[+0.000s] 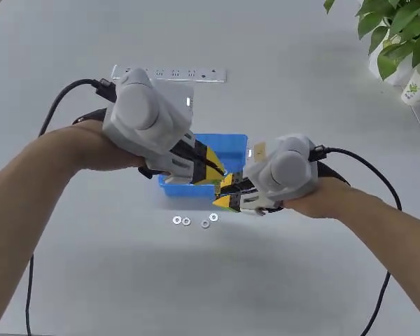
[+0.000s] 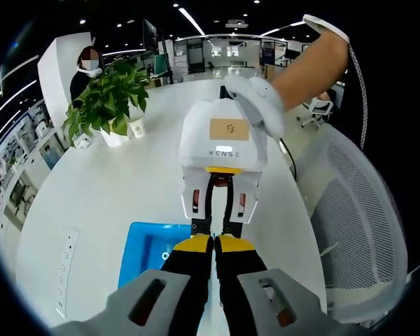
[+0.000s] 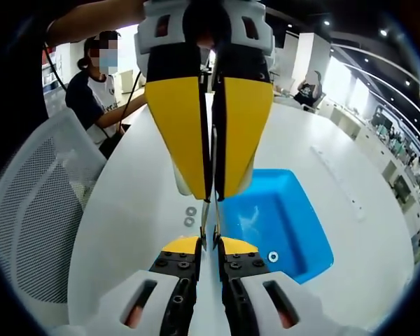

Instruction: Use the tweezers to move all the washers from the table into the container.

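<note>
At the centre of the head view, the left gripper [image 1: 213, 171] and the right gripper [image 1: 224, 193] meet tip to tip above the blue container [image 1: 227, 140]. Four washers [image 1: 186, 222] lie in a loose row on the table [image 1: 91, 280], just below the container in the frame.

In the left gripper view, the left gripper [image 2: 215, 242] has its yellow jaws pressed together at bottom centre. The right gripper [image 2: 215, 225] is nose-on just above them, and the container [image 2: 143, 248] is at lower left.

In the right gripper view, the left gripper [image 3: 213, 192] hangs from the top, clenched on the thin tweezers [image 3: 209, 218]. Their end reaches down between the jaws of the right gripper [image 3: 210, 245]. Those jaws stand close about it; we cannot tell whether they pinch. One washer [image 3: 273, 257] lies in the container [image 3: 297, 224] at right, and two washers [image 3: 190, 211] lie on the table left of it.

We judge the step to be passing or re-seating the tweezers, with most washers not yet moved. Next we need one firm hold, the other gripper freed, then the tips lowered onto a washer.
</note>
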